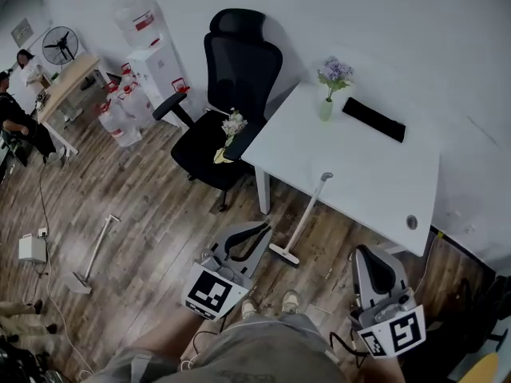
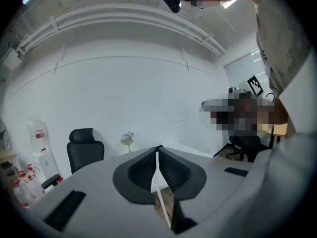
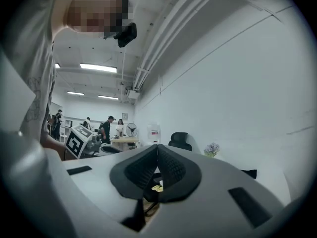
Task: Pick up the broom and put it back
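Note:
A white-handled broom [image 1: 306, 215] leans with its handle top on the white table's [image 1: 375, 190] front edge and its head on the wooden floor. A second long-handled white tool [image 1: 94, 252] lies flat on the floor to the left. My left gripper [image 1: 260, 228] hovers just left of the leaning broom's head, apart from it, its jaws shut with nothing between them [image 2: 158, 148]. My right gripper [image 1: 370, 250] hangs in front of the table's right part, also shut and empty [image 3: 157, 146]. Neither gripper view shows a broom clearly.
A black office chair [image 1: 231, 102] stands at the table's left end. On the table are a vase of flowers [image 1: 331, 82] and a black flat object [image 1: 373, 119]. A water dispenser [image 1: 156, 62] with bottles, a desk, a fan [image 1: 60, 45] and people fill the far left.

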The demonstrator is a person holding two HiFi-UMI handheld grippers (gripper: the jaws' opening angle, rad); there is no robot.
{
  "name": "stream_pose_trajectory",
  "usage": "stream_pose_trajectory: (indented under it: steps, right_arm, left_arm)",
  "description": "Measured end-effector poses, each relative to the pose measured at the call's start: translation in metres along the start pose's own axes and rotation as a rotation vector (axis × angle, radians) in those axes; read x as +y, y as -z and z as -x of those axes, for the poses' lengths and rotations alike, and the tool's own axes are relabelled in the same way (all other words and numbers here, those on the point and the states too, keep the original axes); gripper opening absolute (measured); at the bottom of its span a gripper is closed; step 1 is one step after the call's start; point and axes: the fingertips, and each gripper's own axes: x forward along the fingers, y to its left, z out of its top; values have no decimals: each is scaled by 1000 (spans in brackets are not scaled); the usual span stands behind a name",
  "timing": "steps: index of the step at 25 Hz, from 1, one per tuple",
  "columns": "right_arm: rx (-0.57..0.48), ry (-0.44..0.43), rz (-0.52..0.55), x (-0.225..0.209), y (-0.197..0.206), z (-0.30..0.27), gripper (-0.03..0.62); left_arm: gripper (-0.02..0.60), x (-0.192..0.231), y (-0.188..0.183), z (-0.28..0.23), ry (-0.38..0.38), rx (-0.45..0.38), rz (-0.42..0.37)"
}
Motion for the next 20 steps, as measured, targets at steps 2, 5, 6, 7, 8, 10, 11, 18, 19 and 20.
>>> stream_pose_trajectory:
  steps: [2, 5, 6, 7, 8, 10, 11, 18, 19, 20]
  right_arm:
    - [11, -13, 0, 5, 0, 2, 31]
    - [43, -39, 55, 17, 1, 3, 31]
    - [52, -48, 82, 23, 1, 4, 31]
    - [58, -56, 104, 28, 1, 4, 31]
    - [61, -63, 118, 32, 1, 5, 31]
    - [62, -75, 134, 36, 1, 3, 31]
    - [63, -78, 140, 37, 1, 2, 31]
    - [53, -96, 127, 39, 3, 0, 31]
    - [52, -98, 126, 38, 4, -1, 31]
    - [52, -98, 124, 38, 4, -1, 31]
  left_arm:
    - [32, -1, -4, 6, -8, -5, -21]
    - [31, 4, -8, 15, -29, -22, 1]
    - [30, 5, -10, 20, -37, -30, 15]
    - [29, 5, -12, 25, -45, -33, 22]
    - [28, 6, -12, 29, -52, -30, 22]
    - [28, 8, -12, 34, -68, -23, 33]
    - [28, 9, -12, 35, -76, -22, 40]
    - [17, 6, -8, 39, -103, -1, 53]
    - [17, 5, -10, 39, -104, -3, 50]
    - [17, 5, -12, 39, -105, -7, 54]
